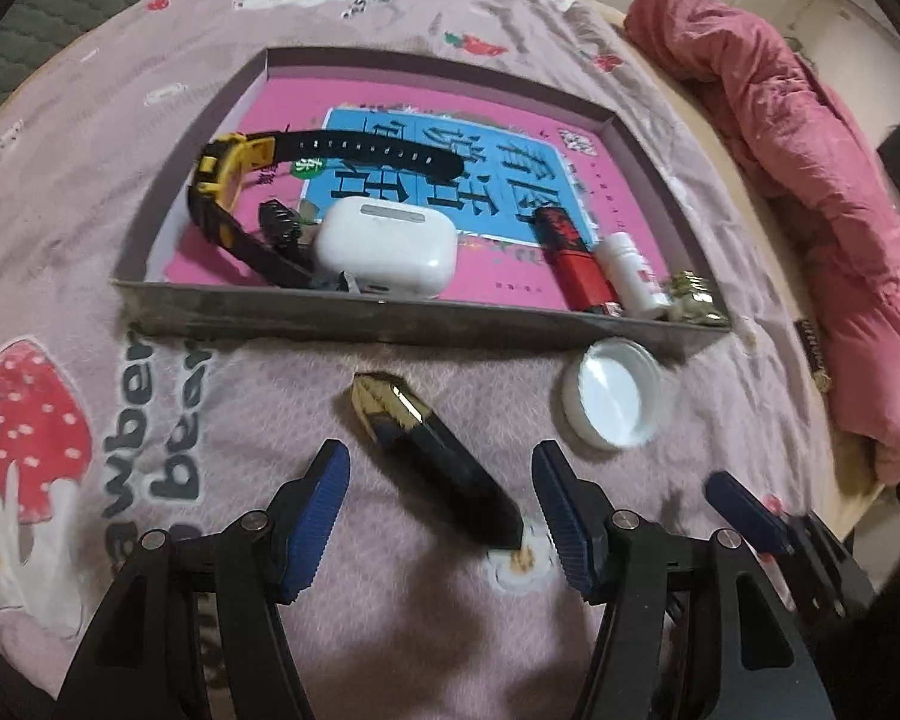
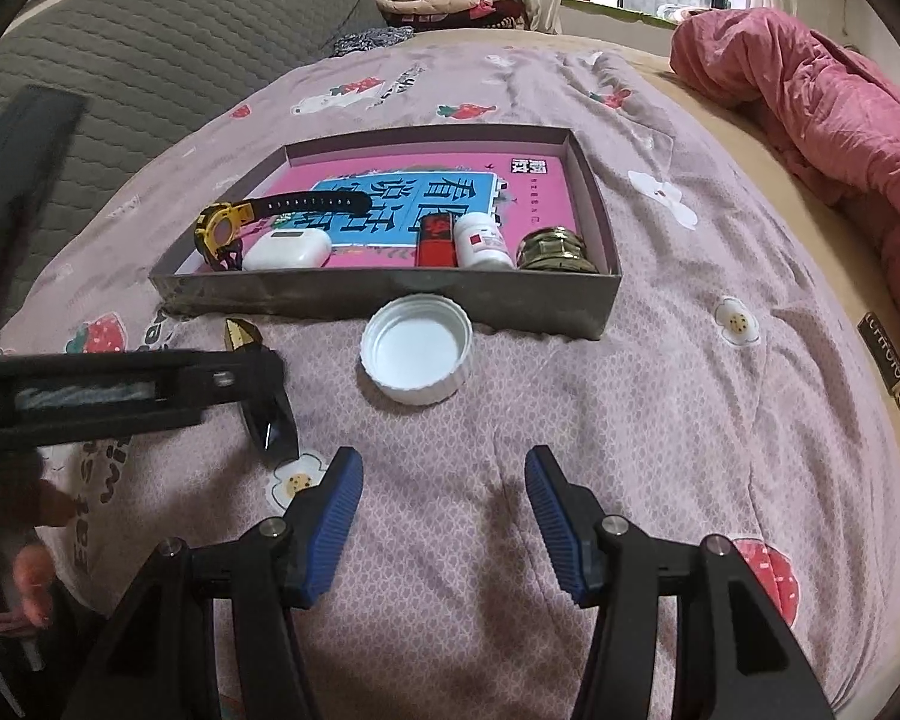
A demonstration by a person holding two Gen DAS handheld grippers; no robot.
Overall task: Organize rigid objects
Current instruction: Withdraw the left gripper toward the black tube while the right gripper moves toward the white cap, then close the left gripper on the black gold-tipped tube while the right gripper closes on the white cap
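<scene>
In the left wrist view, a strawberry print point(image 1: 27, 420) is seen at the left edge on the pink blanket point(image 1: 390, 12) covering the bed. The box point(image 1: 390, 315) lies across the upper middle of the frame. Inside it, from left to right, are found a yellow-and-black watch point(image 1: 228, 180), a white earbud case point(image 1: 384, 249), a red-and-black lighter point(image 1: 573, 264), a small white bottle point(image 1: 630, 273) and a gold-green object point(image 1: 693, 300) in the right near corner; all rest on a pink and blue book point(image 1: 438, 180).

Below the box, on the blanket, a black tube with a gold tip point(image 1: 432, 450) lies slanted at lower centre. The left claw point(image 1: 441, 504) is held released, its blue pads point(image 1: 318, 516) on either side of the tube's dark end without pressing on it. A white cap point(image 1: 612, 399) lies open side up, right of the tube and just beside the box wall. A red quilt point(image 1: 810, 192) is bunched along the right edge.

In the right wrist view, the left tool's black frame point(image 2: 120, 387) crosses the left side over the tube point(image 2: 264, 402), and fingers point(image 2: 33, 576) are seen at lower left. The cap point(image 2: 417, 348) sits at centre, just in front of the box point(image 2: 390, 294). The right claw point(image 2: 444, 510) is held released over bare blanket, well below the cap, with nothing between its pads.
</scene>
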